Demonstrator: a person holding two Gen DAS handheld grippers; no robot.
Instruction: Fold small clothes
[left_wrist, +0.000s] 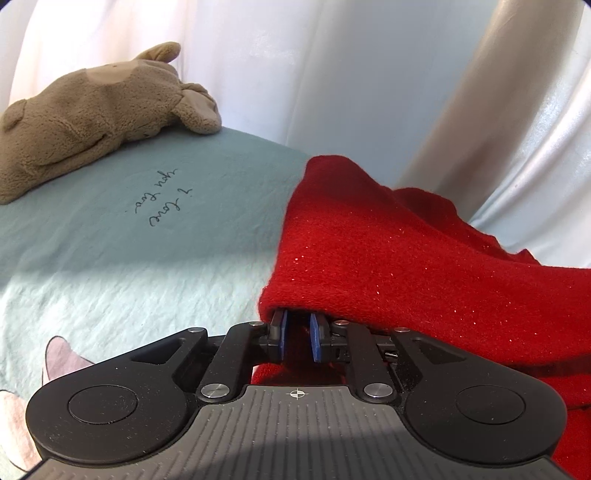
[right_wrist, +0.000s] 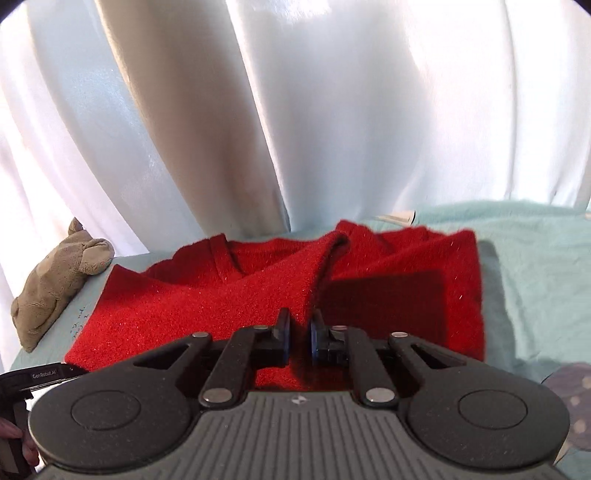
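Red knit garment (left_wrist: 424, 258), flecked w/ small sparkles, lies on pale teal bedding (left_wrist: 147, 266), partly folded. L gripper (left_wrist: 297, 334) has its 2 blue-padded fingers (left_wrist: 283, 334) drawn nearly together, w/ a fold of the red fabric draped over their tips and more red cloth under and between them; it looks pinched, tho the tips themselves are hidden under the fold. Rest of the garment spreads to the right of and beyond this gripper.

R gripper (right_wrist: 298, 338) also has its jaws nearly closed, w/ a raised ridge of the same red garment (right_wrist: 207, 306) running up from between its blue pads (right_wrist: 284, 336) toward the far edge; whether the pads actually clamp that ridge, can't tell for sure, but cloth sits in the gap. V-shaped neckline shows ahead and left of this gripper; a flatter, darker shaded panel lies ahead and right.

Tan plush toy (left_wrist: 92, 114) rests on the bedding, far ahead-left of the L gripper, apart from the garment; same toy (right_wrist: 55, 288) is far left of the R gripper. Handwritten-style dark lettering (left_wrist: 162, 197) is printed on the bedding between toy and garment. White curtain (right_wrist: 332, 110) hangs behind the bed. At the lower left edge of the right wrist view, part of the other gripper's black body (right_wrist: 22, 391) shows, w/ a bit of a hand (right_wrist: 14, 443) on it.
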